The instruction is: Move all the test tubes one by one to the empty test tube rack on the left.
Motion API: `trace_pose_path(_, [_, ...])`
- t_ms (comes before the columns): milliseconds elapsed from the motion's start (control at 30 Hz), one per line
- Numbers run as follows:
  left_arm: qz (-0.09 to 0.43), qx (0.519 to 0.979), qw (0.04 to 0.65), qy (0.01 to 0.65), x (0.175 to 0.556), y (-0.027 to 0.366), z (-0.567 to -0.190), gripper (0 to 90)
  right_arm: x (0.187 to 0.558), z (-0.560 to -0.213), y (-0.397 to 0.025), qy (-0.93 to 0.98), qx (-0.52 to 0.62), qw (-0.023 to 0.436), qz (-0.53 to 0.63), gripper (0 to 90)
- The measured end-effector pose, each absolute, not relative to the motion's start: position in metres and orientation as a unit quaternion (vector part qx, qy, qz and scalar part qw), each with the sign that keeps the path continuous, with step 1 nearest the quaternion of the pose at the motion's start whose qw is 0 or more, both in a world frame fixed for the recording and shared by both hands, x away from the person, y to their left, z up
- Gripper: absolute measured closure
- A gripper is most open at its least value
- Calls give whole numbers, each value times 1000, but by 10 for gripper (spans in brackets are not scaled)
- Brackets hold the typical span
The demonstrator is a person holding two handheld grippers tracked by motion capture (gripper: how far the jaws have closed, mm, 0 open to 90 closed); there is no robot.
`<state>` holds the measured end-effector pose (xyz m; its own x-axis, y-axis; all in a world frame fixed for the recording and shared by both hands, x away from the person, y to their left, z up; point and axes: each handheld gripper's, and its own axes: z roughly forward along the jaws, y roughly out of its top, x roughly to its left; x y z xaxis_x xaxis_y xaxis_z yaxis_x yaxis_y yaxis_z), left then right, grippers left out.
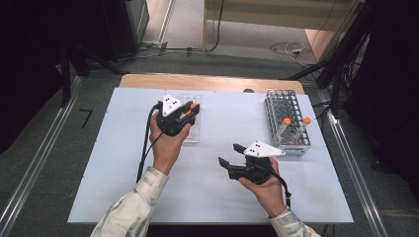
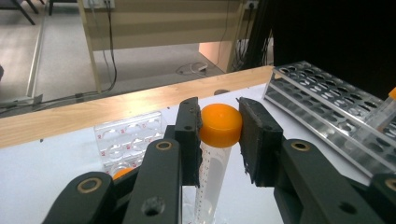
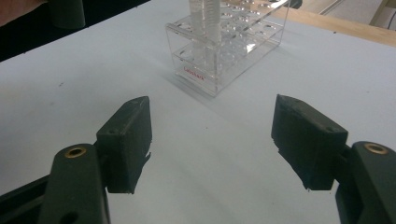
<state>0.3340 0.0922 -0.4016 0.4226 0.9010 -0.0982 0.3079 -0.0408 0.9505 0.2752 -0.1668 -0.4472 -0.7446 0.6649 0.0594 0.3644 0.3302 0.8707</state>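
Observation:
My left gripper (image 1: 189, 111) is over the clear plastic tube rack (image 1: 192, 132) at the table's middle left. In the left gripper view my left gripper (image 2: 219, 127) is shut on the orange cap (image 2: 219, 122) of a clear graduated tube (image 2: 212, 175) that stands upright. The tube's lower end is hidden behind the jaws. A second orange cap (image 2: 122, 173) shows low beside the left jaw. My right gripper (image 1: 231, 154) is near the table's centre, open, with nothing between its fingers. It points at the clear rack (image 3: 224, 51), seen in the right gripper view with tubes (image 3: 205, 18) standing in it.
A grey perforated tube rack (image 1: 288, 106) stands at the right, holding two orange-capped tubes (image 1: 286, 121) near its front end. In the left gripper view the same grey rack (image 2: 327, 107) lies to the right. A wooden table edge (image 1: 212, 82) runs along the back of the white tabletop (image 1: 207, 192).

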Motion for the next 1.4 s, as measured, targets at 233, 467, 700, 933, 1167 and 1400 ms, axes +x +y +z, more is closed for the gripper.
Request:
trace_pose_path(233, [280, 669, 512, 460, 334, 91, -414, 700, 275, -447, -166, 801, 321, 157, 480, 274])
trace_pose_path(467, [283, 677, 499, 461, 333, 87, -425, 699, 274, -448, -165, 803, 318, 157, 479, 274])
trace_pose_path(700, [280, 678, 496, 465, 333, 87, -429, 690, 274, -448, -165, 804, 319, 156, 477, 274])
trace_pose_path(933, [278, 676, 503, 460, 329, 86, -425, 636, 274, -448, -165, 804, 319, 157, 477, 274])
trace_pose_path(1167, [254, 669, 530, 454, 316, 91, -415, 565, 274, -448, -167, 802, 321, 159, 478, 275])
trace_pose_path(1400, [224, 664, 548, 456, 295, 98, -413, 317, 278, -445, -178, 794, 336, 169, 478, 275])
